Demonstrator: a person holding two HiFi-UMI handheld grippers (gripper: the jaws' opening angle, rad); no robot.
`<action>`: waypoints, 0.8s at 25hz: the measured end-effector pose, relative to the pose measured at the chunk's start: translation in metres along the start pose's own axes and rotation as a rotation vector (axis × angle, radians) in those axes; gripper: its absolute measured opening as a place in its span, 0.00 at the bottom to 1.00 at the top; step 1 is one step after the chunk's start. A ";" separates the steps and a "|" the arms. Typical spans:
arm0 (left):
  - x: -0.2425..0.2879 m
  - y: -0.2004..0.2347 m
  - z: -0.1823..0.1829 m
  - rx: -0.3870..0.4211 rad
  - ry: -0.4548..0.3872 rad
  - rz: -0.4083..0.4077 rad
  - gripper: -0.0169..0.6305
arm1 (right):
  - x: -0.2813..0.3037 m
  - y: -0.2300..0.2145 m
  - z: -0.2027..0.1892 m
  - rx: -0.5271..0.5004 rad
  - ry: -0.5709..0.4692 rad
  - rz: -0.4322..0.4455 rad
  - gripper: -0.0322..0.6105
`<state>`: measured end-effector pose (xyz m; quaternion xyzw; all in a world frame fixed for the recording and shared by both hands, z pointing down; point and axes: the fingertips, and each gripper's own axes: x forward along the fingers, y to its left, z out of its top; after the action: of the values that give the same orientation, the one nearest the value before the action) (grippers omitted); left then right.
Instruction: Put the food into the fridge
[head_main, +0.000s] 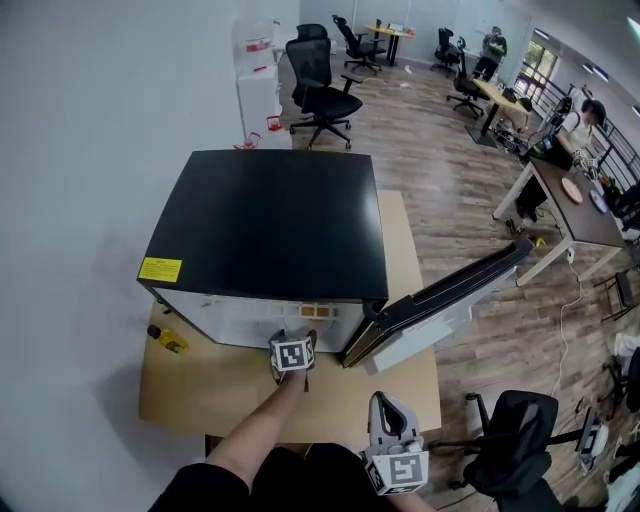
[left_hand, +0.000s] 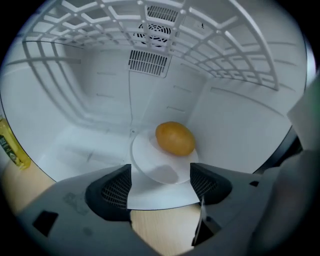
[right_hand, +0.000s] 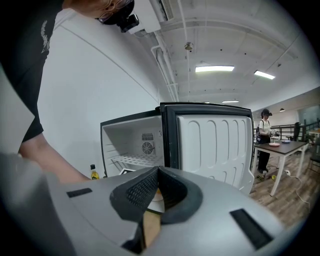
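A round orange food (left_hand: 174, 138) lies on a white plate (left_hand: 150, 167) on the floor of the open black mini fridge (head_main: 270, 220). My left gripper (left_hand: 161, 182) is at the fridge mouth and stands open. Its pads flank the plate's near rim without pressing on it. In the head view the left gripper (head_main: 293, 345) sits just under the fridge's front edge. My right gripper (head_main: 386, 402) hangs back near my body, shut with nothing in it. In the right gripper view its jaws (right_hand: 159, 172) meet at the tips.
The fridge door (head_main: 450, 295) swings open to the right. A white wire shelf (left_hand: 150, 30) spans the fridge above the plate. A yellow bottle (head_main: 168, 339) stands on the wooden table (head_main: 200, 390) left of the fridge. Office chairs and desks fill the room behind.
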<state>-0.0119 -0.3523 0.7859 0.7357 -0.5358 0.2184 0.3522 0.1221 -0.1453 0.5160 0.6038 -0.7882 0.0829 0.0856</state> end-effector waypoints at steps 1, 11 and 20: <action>-0.004 0.000 0.000 -0.004 -0.011 -0.010 0.55 | -0.001 0.003 0.000 -0.002 -0.002 0.003 0.14; -0.083 -0.001 0.002 0.126 -0.154 -0.073 0.55 | -0.018 0.036 0.001 0.001 -0.032 0.015 0.14; -0.236 -0.037 -0.017 0.170 -0.275 -0.200 0.55 | -0.070 0.067 0.003 0.028 -0.066 -0.035 0.14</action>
<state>-0.0547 -0.1827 0.6218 0.8352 -0.4828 0.1243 0.2322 0.0748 -0.0634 0.4951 0.6211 -0.7786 0.0723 0.0524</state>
